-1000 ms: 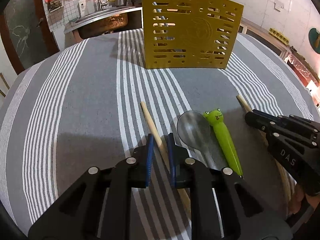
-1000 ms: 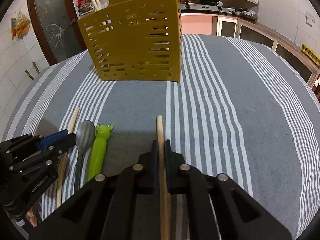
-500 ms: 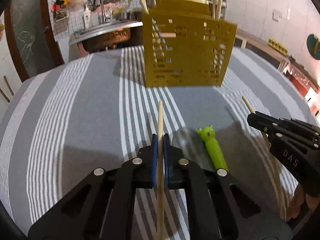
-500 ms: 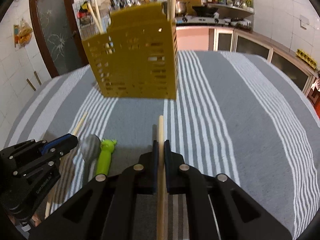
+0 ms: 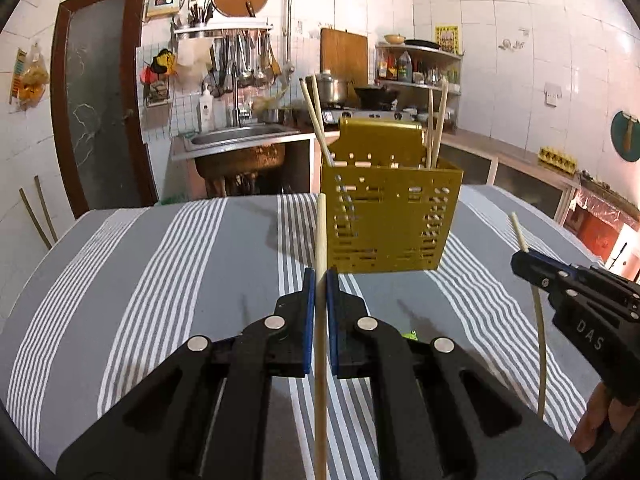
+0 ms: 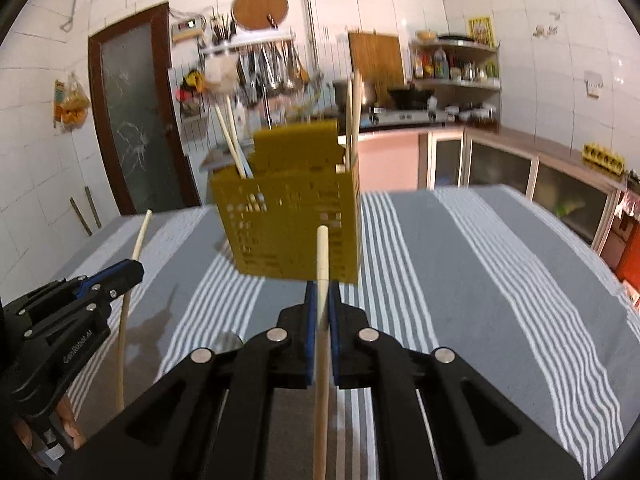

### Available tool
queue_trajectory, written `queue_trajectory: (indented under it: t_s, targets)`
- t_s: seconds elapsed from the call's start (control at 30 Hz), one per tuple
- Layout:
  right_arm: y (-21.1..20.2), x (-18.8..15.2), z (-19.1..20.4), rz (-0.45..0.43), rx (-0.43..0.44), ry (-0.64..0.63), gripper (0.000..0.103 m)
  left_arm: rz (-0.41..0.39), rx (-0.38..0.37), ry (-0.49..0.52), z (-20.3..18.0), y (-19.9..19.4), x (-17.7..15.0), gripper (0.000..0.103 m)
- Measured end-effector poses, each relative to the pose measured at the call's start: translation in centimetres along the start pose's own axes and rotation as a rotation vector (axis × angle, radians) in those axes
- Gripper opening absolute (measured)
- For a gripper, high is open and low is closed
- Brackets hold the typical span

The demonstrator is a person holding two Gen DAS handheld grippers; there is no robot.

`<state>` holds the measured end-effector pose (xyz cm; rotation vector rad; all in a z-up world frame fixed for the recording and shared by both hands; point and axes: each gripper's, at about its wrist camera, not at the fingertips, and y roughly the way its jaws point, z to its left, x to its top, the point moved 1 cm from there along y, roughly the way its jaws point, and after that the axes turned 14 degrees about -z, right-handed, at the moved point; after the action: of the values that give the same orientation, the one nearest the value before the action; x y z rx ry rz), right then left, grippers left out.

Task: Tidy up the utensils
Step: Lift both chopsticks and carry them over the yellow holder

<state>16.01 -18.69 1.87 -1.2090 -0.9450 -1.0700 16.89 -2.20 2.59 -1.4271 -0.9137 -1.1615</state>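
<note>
Wooden chopsticks are the load: the left gripper [image 5: 318,280] is clamped on one chopstick [image 5: 320,240], the right gripper [image 6: 319,292] on another chopstick [image 6: 322,256]. Each stick runs lengthwise between the pads, tip forward, likely so it can be dropped end-first into the yellow holder [image 5: 390,216] directly ahead, where further sticks already stand. Both grippers hang clear above the striped tabletop [image 5: 160,272].

A second ago the left jaws were just closing around a stick lying flat; both sticks now ride raised, tips lifted toward the holder.
</note>
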Motion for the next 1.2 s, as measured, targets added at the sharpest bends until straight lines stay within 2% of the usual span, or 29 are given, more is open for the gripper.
queue_trajectory:
  t_s: [0.27, 0.6, 1.2]
  targets:
    - [-1.7, 1.0, 0.3, -0.116, 0.0, -0.007, 0.006, -0.072, 0.01, -0.01, 0.6, -1.3, 0.9, 0.005]
    - [-2.9, 1.5, 0.5, -0.202, -0.011, -0.011, 0.006, -0.121, 0.014, -0.061, 1.6, -2.0, 1.3, 0.005]
    - [-4.1, 1.5, 0.3, -0.264, -0.012, -0.011, 0.006, -0.168, -0.009, -0.065, 2.1, -2.9, 1.5, 0.005]
